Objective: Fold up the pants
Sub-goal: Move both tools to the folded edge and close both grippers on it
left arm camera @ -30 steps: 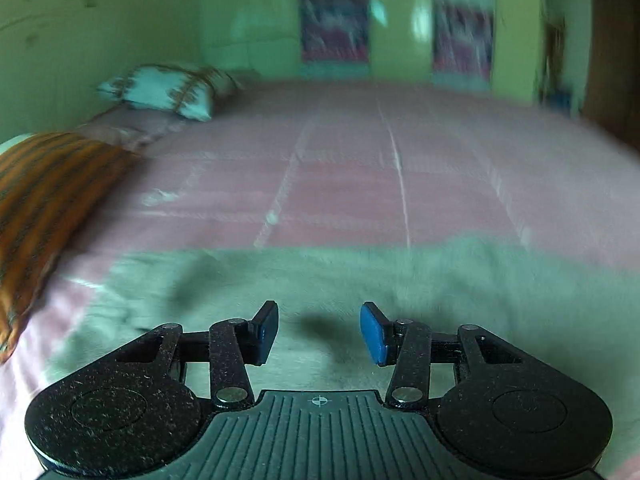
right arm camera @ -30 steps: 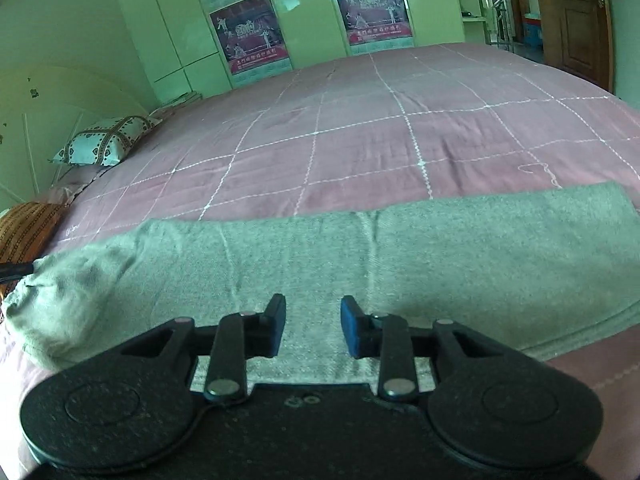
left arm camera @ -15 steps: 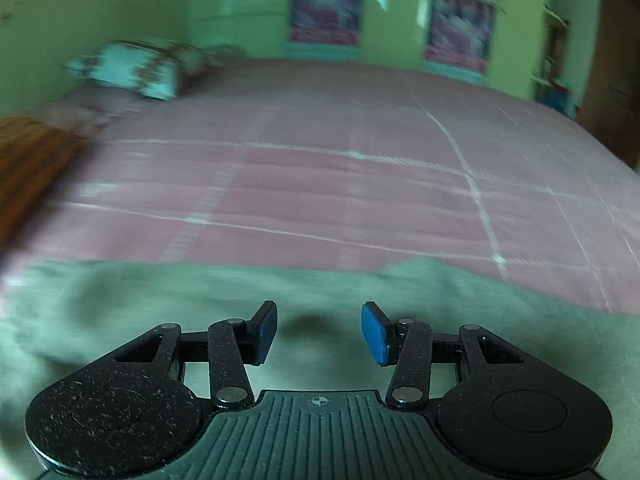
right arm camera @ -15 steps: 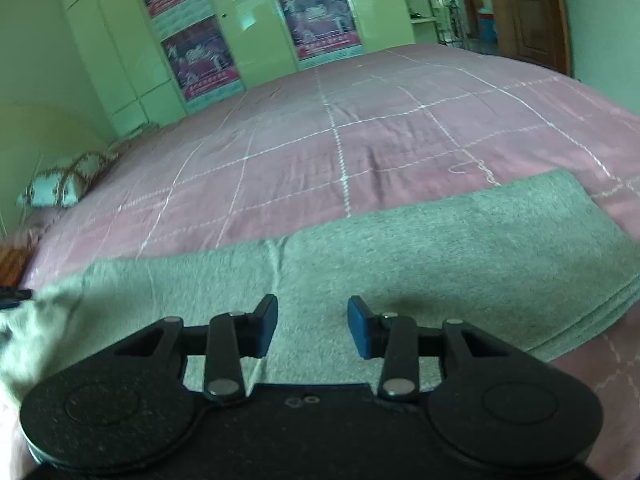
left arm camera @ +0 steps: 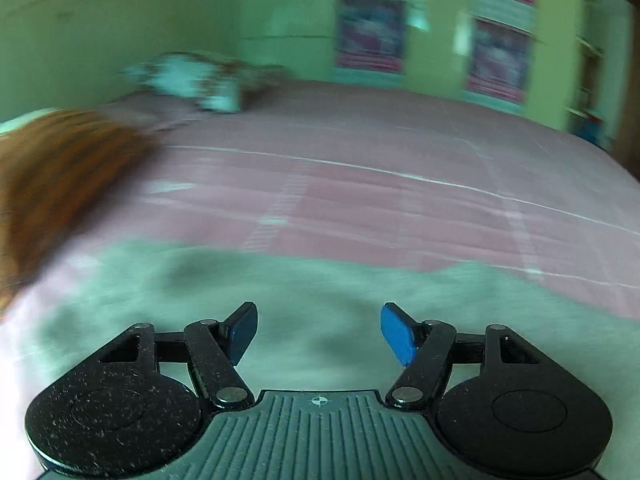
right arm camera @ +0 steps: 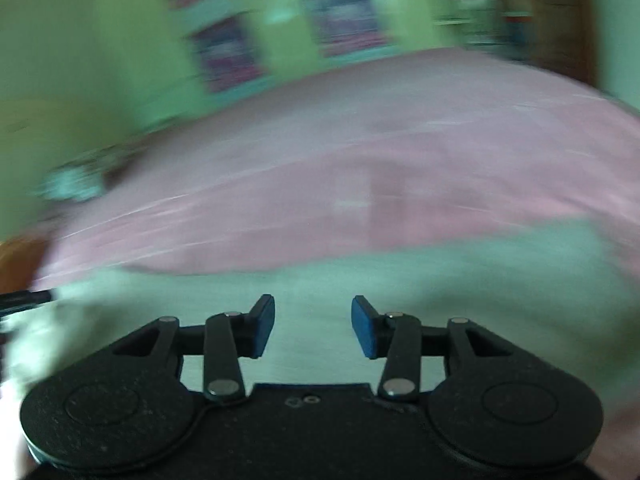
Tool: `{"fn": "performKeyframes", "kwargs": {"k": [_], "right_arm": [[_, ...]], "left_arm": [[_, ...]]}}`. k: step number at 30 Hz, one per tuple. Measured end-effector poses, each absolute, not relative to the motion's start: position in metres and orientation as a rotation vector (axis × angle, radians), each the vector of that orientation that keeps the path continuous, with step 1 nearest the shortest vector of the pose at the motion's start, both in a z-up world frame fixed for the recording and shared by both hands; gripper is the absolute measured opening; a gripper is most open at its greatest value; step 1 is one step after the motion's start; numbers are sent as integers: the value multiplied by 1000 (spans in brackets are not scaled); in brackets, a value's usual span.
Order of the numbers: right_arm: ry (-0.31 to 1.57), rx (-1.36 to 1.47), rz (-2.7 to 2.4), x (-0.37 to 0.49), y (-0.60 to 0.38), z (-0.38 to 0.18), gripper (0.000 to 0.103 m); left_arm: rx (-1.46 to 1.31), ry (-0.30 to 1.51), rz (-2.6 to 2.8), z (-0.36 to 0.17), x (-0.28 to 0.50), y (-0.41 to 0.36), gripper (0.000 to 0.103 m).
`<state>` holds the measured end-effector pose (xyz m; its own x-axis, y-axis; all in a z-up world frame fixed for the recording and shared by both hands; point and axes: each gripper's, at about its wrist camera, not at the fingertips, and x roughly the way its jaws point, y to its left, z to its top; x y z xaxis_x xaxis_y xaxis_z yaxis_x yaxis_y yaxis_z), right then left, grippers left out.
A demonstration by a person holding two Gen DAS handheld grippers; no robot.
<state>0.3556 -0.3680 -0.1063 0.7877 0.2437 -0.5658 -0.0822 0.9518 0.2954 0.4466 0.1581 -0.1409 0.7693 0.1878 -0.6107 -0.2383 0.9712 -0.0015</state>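
Observation:
The grey-green pants (left arm camera: 320,296) lie flat across the near edge of the pink bed (left arm camera: 360,184), and also show in the right wrist view (right arm camera: 460,276). My left gripper (left arm camera: 318,332) is open and empty, just above the pants near their left end. My right gripper (right arm camera: 313,326) is open and empty, above the pants' middle. Both views are blurred by motion. The tip of the left gripper (right arm camera: 24,300) shows at the far left of the right wrist view.
An orange striped pillow (left arm camera: 52,184) lies at the bed's left side, and a white patterned pillow (left arm camera: 192,84) lies behind it. Green wardrobes with posters (left arm camera: 368,32) stand behind the bed. A brown door (right arm camera: 560,28) is at the far right.
Both grippers have opened wider. The left gripper has swung back to the left towards the orange pillow. The right gripper has swung and dropped closer over the pants, blurring its view.

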Motion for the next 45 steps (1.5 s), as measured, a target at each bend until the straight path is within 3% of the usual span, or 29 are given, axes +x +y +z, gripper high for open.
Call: {"fn": "performKeyframes", "kwargs": {"k": [4,10,16,18,20,22,24,30,33,38,43,45], "right_arm": [[664,174,477,413,-287,-95,33],[715,107,615,500,-185,-113,32],[736,26,636,548,-120,-135,32],[761,4,656,558,-107,-142,32],[771,-38,681,559,-97,-149,32],[773,-55,693,560,-94,-151,27],[771,-86,708,558,-89,-152,9],[772,-122,723,554,-78,-156,12],[761,-139,719,551,-75,-157,0],[688,-117,644,545,-77,-145,0],[752,-194,559,551,-65,-160,2],[697,-195,517,541,-74,-146,4]], "left_arm": [[-124,639,462,-130,395,236,68],[-309,677,561,-148,389,304,67],[-418,656,570,-168,396,305,48],[-428,651,562,-171,399,302,35],[-422,659,568,-175,403,301,32],[-431,660,577,-175,403,301,27],[-441,657,585,-176,402,303,25],[-429,654,588,-179,404,301,25],[-408,637,591,-174,402,299,15],[-382,648,598,-183,402,302,14],[-388,658,595,-179,399,310,16],[-376,650,606,-171,394,310,23]]}}
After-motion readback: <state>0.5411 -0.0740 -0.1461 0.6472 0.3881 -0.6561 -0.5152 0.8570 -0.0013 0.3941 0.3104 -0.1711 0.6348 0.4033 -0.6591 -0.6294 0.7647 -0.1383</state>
